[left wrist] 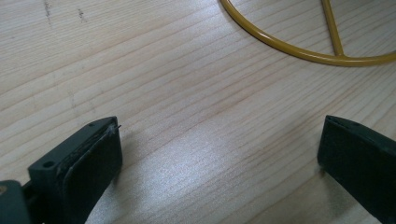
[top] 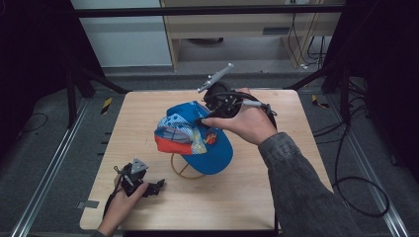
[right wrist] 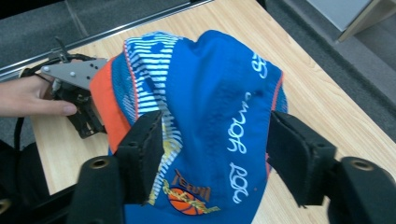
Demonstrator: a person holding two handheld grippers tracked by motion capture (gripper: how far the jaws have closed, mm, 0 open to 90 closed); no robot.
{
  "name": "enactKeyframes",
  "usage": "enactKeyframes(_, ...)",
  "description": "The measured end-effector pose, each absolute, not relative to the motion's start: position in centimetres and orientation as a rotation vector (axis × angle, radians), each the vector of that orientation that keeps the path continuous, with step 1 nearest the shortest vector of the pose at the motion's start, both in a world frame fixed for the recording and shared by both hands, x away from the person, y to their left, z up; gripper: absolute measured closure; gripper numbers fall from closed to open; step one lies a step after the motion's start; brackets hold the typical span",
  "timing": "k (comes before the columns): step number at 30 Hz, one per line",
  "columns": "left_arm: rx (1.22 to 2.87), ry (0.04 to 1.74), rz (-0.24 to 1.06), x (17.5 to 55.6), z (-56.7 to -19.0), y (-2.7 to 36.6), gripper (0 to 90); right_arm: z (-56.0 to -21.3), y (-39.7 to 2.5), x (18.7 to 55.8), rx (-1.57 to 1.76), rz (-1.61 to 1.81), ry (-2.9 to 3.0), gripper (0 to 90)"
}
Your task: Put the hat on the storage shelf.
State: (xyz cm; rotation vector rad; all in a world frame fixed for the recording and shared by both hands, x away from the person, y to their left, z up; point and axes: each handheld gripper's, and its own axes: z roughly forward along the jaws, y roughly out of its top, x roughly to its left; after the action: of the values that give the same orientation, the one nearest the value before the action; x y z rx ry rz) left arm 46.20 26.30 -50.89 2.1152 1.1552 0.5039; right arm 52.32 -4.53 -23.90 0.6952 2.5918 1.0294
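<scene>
Cap (top: 197,136) hides most of yellow wire stand (top: 182,169) beneath it.

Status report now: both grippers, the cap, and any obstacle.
Left gripper open, resting on table. Right gripper open around blue cap. Cap sits on yellow wire stand. Nothing blocking.

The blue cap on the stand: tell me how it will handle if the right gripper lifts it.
The blue cap is cloth and already creases over the yellow wire stand, so its crown would probably sag. It looks light for its size. The right gripper has its jaws open on either side of it; the fabric would probably bunch under a pinch. The stand might tip if the cap snags.
</scene>
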Motion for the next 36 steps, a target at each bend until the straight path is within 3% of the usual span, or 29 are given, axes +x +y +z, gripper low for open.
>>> enactKeyframes(13, 2.115, 1.155, 0.503, 46.2, -50.9, 26.3, 0.0, -24.9, -7.5, 52.4, 0.767, 1.067, 2.509, 12.0)
enactKeyframes(27, 2.112, 1.154, 0.506, 46.2, -50.9, 26.3, 0.0, -26.4, -10.3, 52.3, 0.824, 1.095, 2.466, 6.8)
enactKeyframes(36, 2.110, 1.157, 0.505, 46.2, -50.9, 26.3, 0.0, -27.7, -12.6, 52.3, 0.877, 1.075, 2.391, 7.9)
